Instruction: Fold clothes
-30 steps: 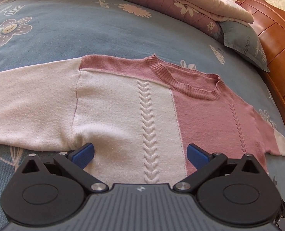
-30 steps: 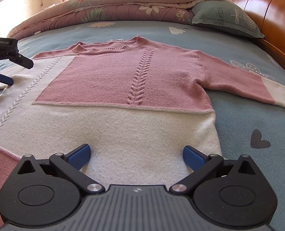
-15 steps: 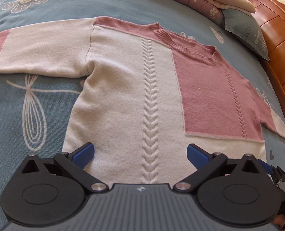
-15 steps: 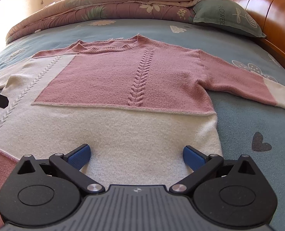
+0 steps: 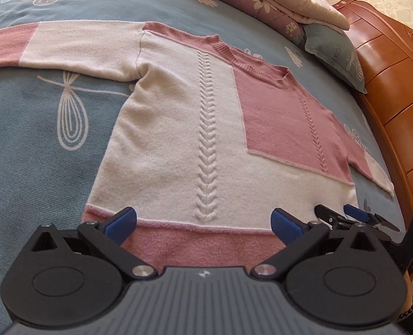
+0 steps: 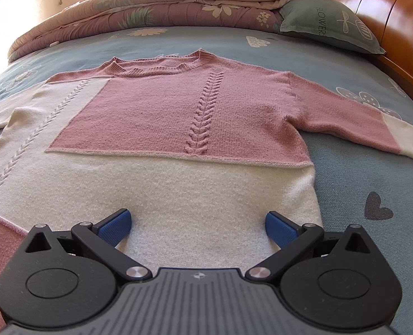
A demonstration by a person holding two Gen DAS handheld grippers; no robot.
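Note:
A pink and cream knit sweater [image 5: 184,128] lies flat and face up on the bed, both sleeves spread out sideways. My left gripper [image 5: 203,222] is open above the pink hem band near the left half of the bottom edge, nothing between its blue pads. In the right wrist view the same sweater [image 6: 178,117] fills the middle, and my right gripper [image 6: 198,224] is open over the cream lower right part. The right gripper [image 5: 354,215] also shows at the hem's right corner in the left wrist view.
The bed has a blue-grey patterned sheet [image 5: 33,139]. A folded floral quilt [image 6: 161,2] and a grey-green pillow [image 6: 329,25] lie at the far end. A wooden headboard [image 6: 396,19] runs along the right side.
My left gripper has pulled back from the chest area down to the hem, bringing the whole sweater and left sleeve into view. The right gripper has barely shifted.

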